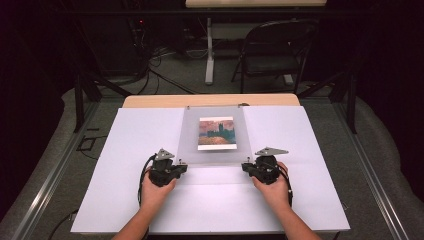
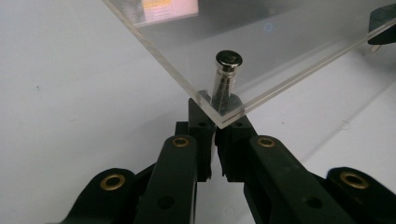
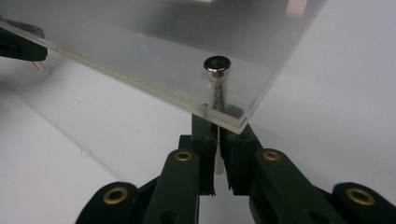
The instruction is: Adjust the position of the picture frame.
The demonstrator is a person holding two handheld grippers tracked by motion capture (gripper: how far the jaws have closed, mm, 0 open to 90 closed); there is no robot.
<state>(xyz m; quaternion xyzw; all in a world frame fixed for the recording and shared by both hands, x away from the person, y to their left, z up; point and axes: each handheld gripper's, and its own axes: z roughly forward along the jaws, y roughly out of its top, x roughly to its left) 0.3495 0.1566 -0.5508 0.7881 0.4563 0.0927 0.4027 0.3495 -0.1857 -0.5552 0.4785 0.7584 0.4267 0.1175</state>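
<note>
Both claws pinched near corners of clear acrylic sheet point(image 1: 216, 142): left claw point(image 2: 215, 122), right claw point(image 3: 218, 125), each beside a metal standoff pin point(image 2: 228, 70). Sheet tilted over picture point(image 1: 216, 133) on counter point(image 1: 125, 165). Likely mid-lift; next needed level, synchronized raise.

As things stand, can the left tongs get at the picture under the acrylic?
Probably not. The left tongs are shut on the near left corner of the clear acrylic sheet, and the picture lies beneath that sheet, which covers it.

black jaws, brass rivets, black cables
</note>
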